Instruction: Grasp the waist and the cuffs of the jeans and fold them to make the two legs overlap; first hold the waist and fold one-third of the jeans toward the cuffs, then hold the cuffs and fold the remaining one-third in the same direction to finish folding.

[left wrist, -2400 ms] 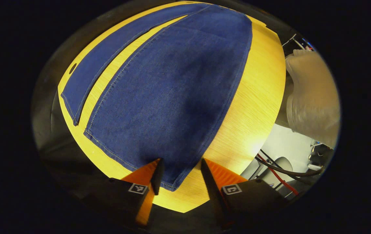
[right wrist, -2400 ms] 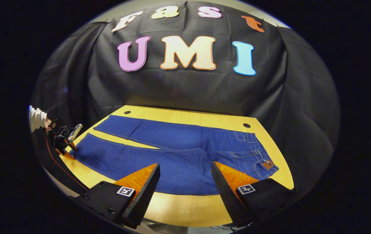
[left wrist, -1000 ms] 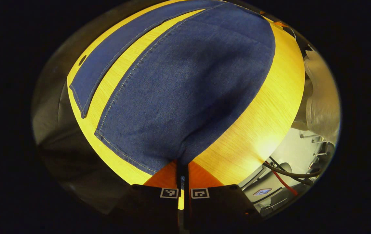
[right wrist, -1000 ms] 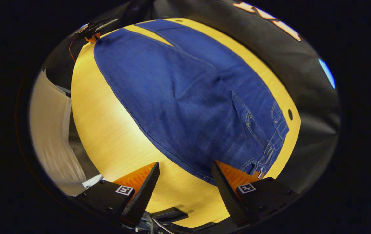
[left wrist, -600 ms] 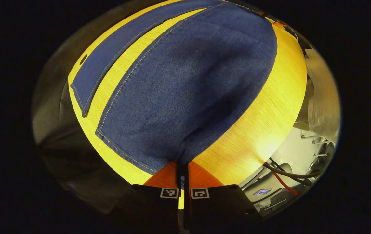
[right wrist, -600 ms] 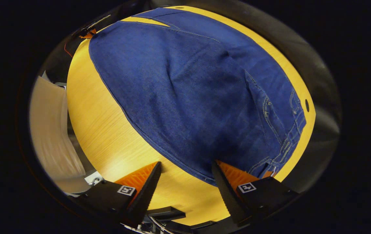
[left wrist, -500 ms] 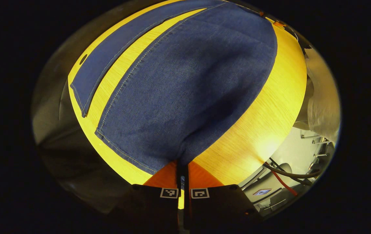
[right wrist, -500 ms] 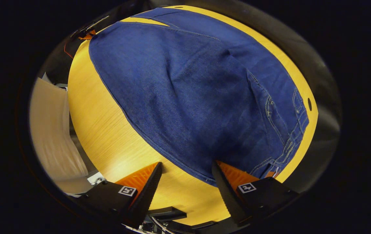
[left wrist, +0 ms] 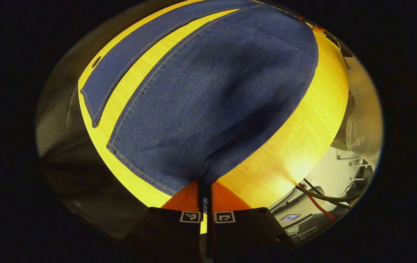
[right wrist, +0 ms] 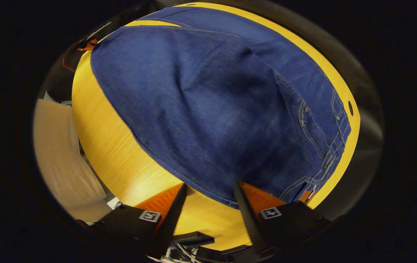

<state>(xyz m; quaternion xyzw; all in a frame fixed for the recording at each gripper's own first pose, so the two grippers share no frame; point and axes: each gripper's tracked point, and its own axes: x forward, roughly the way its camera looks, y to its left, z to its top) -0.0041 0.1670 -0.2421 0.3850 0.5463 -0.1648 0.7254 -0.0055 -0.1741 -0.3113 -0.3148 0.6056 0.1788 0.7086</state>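
Blue jeans (left wrist: 212, 95) lie flat on a yellow wooden table (left wrist: 296, 135), legs apart. My left gripper (left wrist: 204, 184) is shut on the near leg's cuff corner, and the cloth puckers at the pinch. The far leg (left wrist: 128, 62) lies flat at the upper left. In the right gripper view the jeans (right wrist: 208, 102) spread toward the waistband (right wrist: 334, 146) at the right. My right gripper (right wrist: 208, 204) is open, low over the table (right wrist: 120, 160). Its fingers straddle the jeans' near edge close to the waist corner. The left gripper (right wrist: 87, 45) shows small at the far cuff end.
A person's white sleeve (left wrist: 363, 124) hangs beside the table's near edge, blurred at the left as sleeve (right wrist: 58, 160). Cables (left wrist: 321, 199) run below the table. A round hole (right wrist: 350, 108) sits in the table beyond the waistband, and another hole (left wrist: 96, 61) lies past the far cuff.
The left gripper went from open around the cuff corner to shut on it and has held since. The right gripper swung down over the waist end, moved closer, and its fingers narrowed slightly.
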